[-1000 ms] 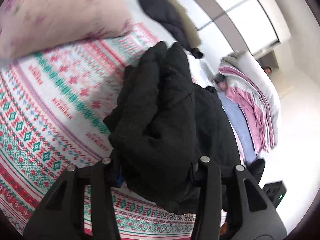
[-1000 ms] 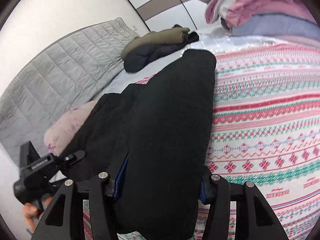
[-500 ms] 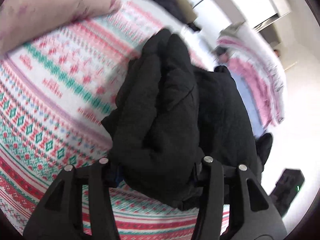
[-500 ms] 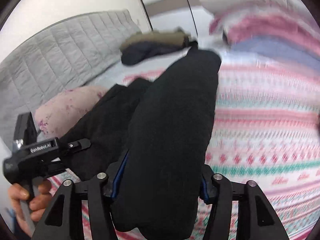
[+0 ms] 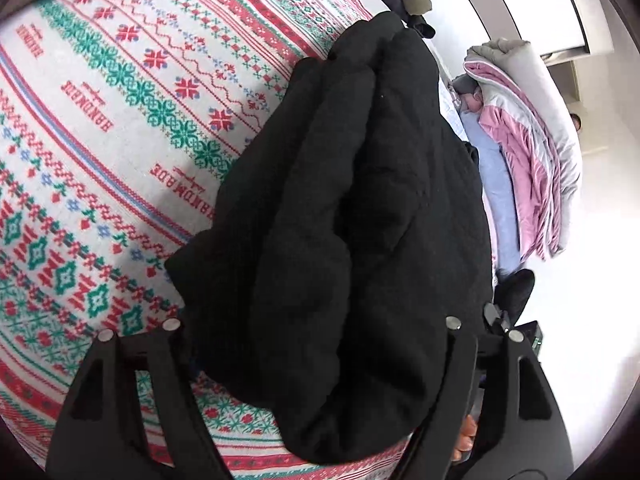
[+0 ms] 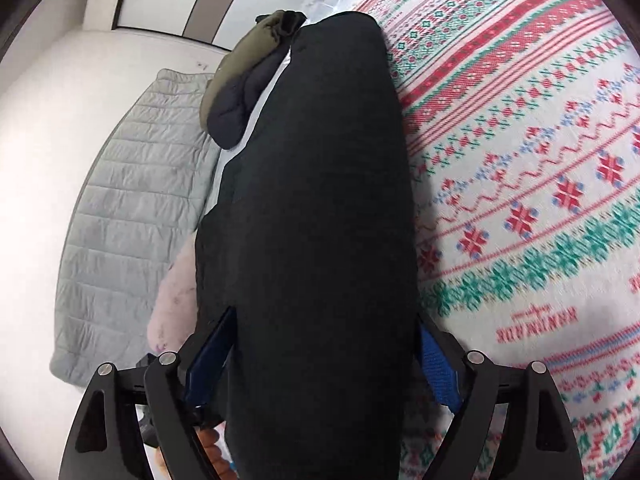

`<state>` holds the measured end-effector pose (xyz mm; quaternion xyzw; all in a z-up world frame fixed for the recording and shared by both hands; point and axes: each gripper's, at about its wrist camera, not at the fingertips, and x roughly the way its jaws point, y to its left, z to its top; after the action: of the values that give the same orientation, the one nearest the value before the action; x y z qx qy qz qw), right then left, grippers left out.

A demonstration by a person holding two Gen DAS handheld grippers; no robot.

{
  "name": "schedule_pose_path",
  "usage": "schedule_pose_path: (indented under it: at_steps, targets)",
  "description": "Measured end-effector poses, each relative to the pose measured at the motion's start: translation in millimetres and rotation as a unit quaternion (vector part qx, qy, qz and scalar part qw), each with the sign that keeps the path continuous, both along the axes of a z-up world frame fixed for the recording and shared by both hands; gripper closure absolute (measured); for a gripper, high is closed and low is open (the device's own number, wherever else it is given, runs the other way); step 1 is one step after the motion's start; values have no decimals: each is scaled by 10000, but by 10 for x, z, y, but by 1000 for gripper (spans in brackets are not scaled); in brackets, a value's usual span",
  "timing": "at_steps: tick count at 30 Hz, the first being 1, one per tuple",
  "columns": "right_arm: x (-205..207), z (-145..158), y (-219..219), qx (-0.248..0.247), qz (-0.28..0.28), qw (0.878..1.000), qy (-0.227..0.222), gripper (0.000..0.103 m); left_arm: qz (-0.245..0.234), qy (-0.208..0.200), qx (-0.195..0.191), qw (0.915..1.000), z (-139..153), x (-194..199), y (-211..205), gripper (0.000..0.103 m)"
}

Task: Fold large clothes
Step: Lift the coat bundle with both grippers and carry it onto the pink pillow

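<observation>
A thick black garment [image 5: 352,200], folded into a long bundle, lies on the patterned red, green and white bedspread [image 5: 100,120]. My left gripper [image 5: 312,322] straddles one end of it. Its jaws are opening, and the cloth bulges between them and hides the pads. In the right wrist view the same black garment [image 6: 320,200] runs away from my right gripper [image 6: 320,356], over the bedspread [image 6: 520,160]. The right jaws are opening too. Their blue pads [image 6: 436,364] stand out to either side of the bundle.
An olive and dark jacket [image 6: 240,80] lies beyond the garment's far end. A pink and grey quilt pile [image 5: 532,140] sits at the bed's edge. A grey quilted headboard [image 6: 132,200] and a pink pillow [image 6: 172,300] lie left of the right gripper. A person's fingers [image 6: 208,440] show below.
Both grippers' jaws have spread much wider around the black garment. Both hands came down toward the bed, and the right wrist rolled, tilting its view.
</observation>
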<state>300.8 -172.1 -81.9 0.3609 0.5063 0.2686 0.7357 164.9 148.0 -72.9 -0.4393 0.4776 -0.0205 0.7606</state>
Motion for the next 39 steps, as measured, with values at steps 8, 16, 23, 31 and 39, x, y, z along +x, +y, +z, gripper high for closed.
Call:
schedule_pose_path:
  at_steps: [8, 16, 23, 31, 39]
  targets:
    - [-180, 443, 282, -1139, 65, 9877, -1070, 44, 105, -453, 412, 9981, 261, -105, -41, 53]
    - [-471, 833, 605, -2015, 138, 9585, -2011, 49, 12, -1026, 688, 9923, 642, -123, -65, 56]
    - [-597, 880, 708, -2032, 64, 9560, -2116, 50, -88, -1209, 898, 9886, 779, -126, 28, 57]
    - [-543, 856, 1088, -1827, 324, 9606, -2070, 50, -29, -1429, 1559, 9774, 1067, -245, 245, 57]
    - [-516, 1151, 1587, -1233, 449, 9663, -2216, 50, 5, -2053, 2486, 9466, 1817, -379, 551, 58]
